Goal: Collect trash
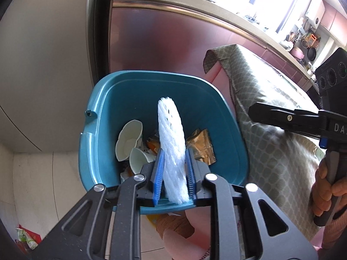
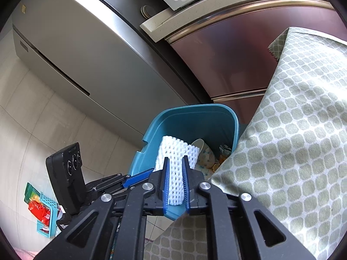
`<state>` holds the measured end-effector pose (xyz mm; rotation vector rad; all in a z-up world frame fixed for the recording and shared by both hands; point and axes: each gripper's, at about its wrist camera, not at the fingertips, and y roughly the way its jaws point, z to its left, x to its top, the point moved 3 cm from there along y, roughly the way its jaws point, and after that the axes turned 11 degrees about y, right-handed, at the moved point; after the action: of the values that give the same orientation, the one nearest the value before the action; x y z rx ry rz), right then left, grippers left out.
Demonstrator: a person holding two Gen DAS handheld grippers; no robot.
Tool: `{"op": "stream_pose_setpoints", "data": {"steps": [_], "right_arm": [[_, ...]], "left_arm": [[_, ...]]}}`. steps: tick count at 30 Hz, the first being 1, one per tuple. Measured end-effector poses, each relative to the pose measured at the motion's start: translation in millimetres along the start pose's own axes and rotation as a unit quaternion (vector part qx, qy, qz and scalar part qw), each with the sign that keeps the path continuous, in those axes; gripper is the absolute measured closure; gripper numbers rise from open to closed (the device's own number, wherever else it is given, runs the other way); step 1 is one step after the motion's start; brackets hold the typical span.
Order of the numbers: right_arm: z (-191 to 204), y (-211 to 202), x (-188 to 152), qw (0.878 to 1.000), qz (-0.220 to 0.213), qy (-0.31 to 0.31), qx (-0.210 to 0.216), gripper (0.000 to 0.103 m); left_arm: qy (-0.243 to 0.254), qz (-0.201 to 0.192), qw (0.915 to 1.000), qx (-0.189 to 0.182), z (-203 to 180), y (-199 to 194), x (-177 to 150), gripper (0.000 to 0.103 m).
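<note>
A teal bin (image 1: 130, 80) stands on the floor beside a cloth-covered table. Inside it lie crushed paper cups (image 1: 128, 140) and a gold wrapper (image 1: 201, 147). My left gripper (image 1: 174, 151) hangs over the bin's near rim, shut on a white foam net (image 1: 171, 130) that stands upright between its blue pads. My right gripper (image 1: 251, 110) hovers apart at the right above the table's edge, gripped by a hand (image 1: 325, 190). In the right wrist view the right gripper (image 2: 175, 158) shows a narrow gap. The foam net (image 2: 177, 151) is seen through it, beyond the fingers. The left gripper (image 2: 149, 172) reaches in from the left.
A table with a green patterned cloth (image 2: 292, 140) crowds the bin's right side. A grey fridge (image 2: 76, 54) and maroon cabinet fronts (image 1: 162, 43) stand behind. On the tiled floor at the left lie a red packet (image 2: 39, 210) and a small teal basket (image 2: 48, 201).
</note>
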<state>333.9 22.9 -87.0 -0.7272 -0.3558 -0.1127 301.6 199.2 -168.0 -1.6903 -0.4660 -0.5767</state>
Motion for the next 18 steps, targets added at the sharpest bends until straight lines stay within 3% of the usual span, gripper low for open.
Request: {"op": "stream_pose_setpoints", "data": {"steps": [2,9,18], "right_arm": [[-0.6,-4.0,-3.0,1.0,-0.003,-0.005,-0.002,0.086],[-6.2,-21.7,-11.0,1.0,-0.02,-0.01,-0.002,0.082],[-5.0,-54.5,-22.5,0.998,-0.057,-0.03,-0.007,0.069]], "left_arm": [[0.003,-0.006,1.0,0.002,-2.4,-5.1,0.1,0.073],[0.016,-0.028,0.9995,0.005,-12.5,-21.6,2.7,0.069],[0.035,-0.075,0.9964,0.019,-28.7,-60.7,6.1,0.048]]}}
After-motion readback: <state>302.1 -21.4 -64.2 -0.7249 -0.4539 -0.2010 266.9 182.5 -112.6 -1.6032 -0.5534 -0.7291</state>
